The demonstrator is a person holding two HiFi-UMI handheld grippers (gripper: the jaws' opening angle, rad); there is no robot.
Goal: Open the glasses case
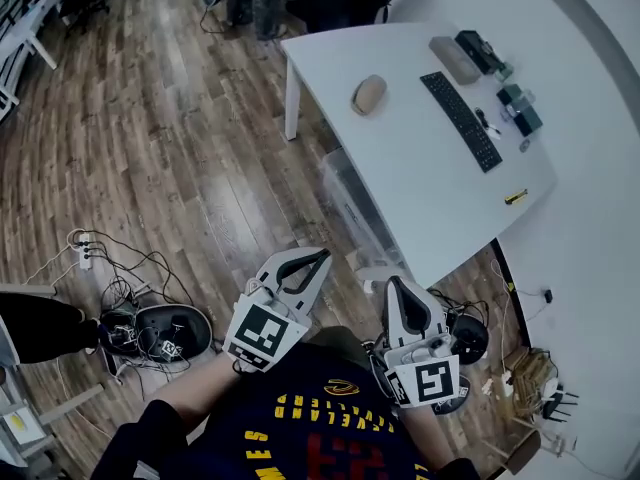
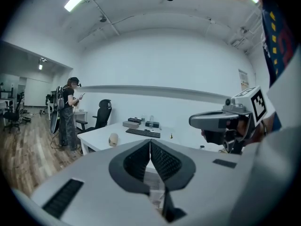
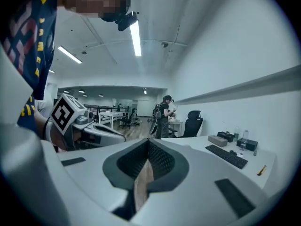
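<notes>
A white table [image 1: 400, 178] stands ahead at the upper right of the head view. On it lie a beige oval object [image 1: 369, 94] and, farther back, a grey oblong case [image 1: 455, 59]; which is the glasses case I cannot tell. The same two show in the left gripper view as the beige object [image 2: 113, 139] and grey case [image 2: 130, 124]. My left gripper [image 1: 321, 257] and right gripper [image 1: 392, 284] are held close to the body, well short of the table, side by side. Both are shut with nothing between the jaws, as the left gripper [image 2: 150, 143] and right gripper [image 3: 148, 143] show in their own views.
A black keyboard [image 1: 461, 120] and small dark items [image 1: 520, 108] lie on the table. A clear bin [image 1: 355, 203] sits under its near edge. Cables and a power strip [image 1: 85, 253] lie on the wooden floor at left. A person [image 2: 68, 112] stands by an office chair [image 2: 102, 113].
</notes>
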